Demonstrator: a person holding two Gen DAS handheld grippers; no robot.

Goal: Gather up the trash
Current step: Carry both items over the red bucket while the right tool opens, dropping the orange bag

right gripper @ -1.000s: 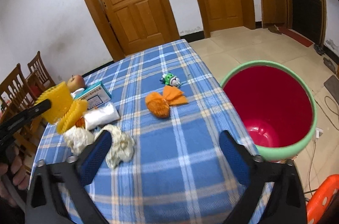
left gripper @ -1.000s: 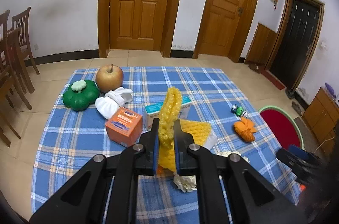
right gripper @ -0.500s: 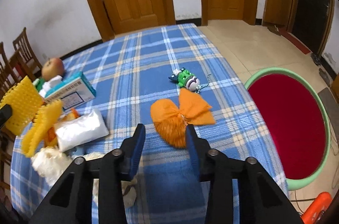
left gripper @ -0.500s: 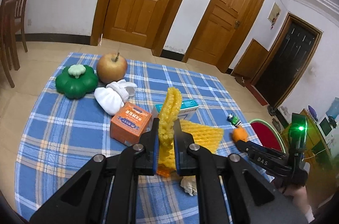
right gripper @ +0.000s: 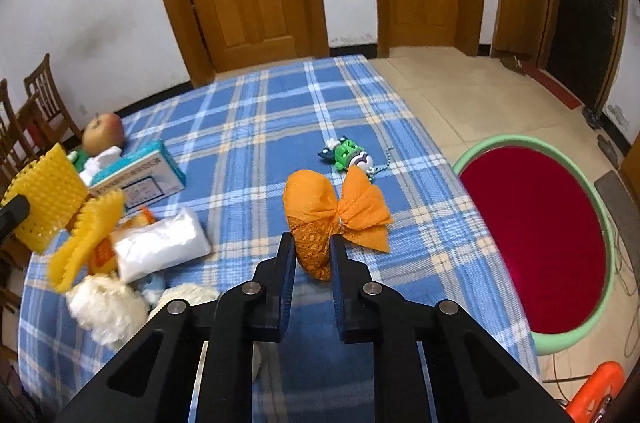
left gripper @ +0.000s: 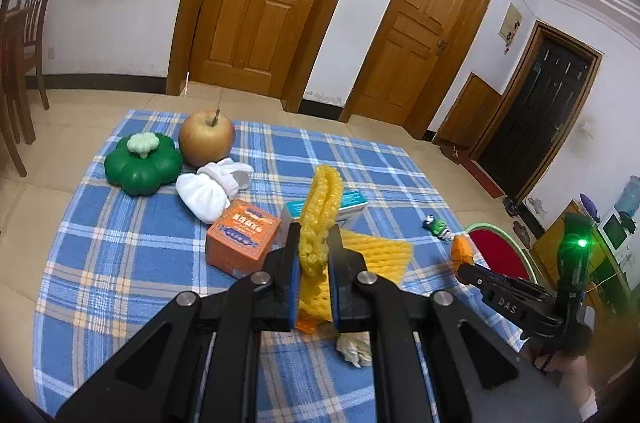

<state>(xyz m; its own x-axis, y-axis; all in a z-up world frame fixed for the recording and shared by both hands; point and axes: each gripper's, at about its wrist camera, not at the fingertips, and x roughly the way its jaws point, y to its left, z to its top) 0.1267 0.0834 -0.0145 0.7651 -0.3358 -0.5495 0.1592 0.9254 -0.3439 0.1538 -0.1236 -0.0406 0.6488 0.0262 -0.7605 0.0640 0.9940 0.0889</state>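
Note:
My left gripper (left gripper: 314,235) is shut on a yellow foam net (left gripper: 320,207), held upright above the blue plaid table (left gripper: 120,263). The same net (right gripper: 48,199) shows at the left edge of the right wrist view. My right gripper (right gripper: 313,243) has its jaws closing on an orange mesh bag (right gripper: 316,207) lying near the table's right edge, and both pads press on the bag's near end. A red bin with a green rim (right gripper: 520,141) stands on the floor just right of the table.
More litter lies at the table's left: a second yellow net (right gripper: 92,227), a white plastic bag (right gripper: 160,243), crumpled tissue (right gripper: 104,307). An apple (left gripper: 206,141), green lidded pot (left gripper: 140,167), white sock (left gripper: 208,189), orange box (left gripper: 242,239), teal box (right gripper: 140,173) and green toy (right gripper: 348,155) sit nearby.
The right gripper came down from wide open beside the bin to the orange mesh bag and closed on it. The left gripper kept hold of the yellow net and drifted slightly.

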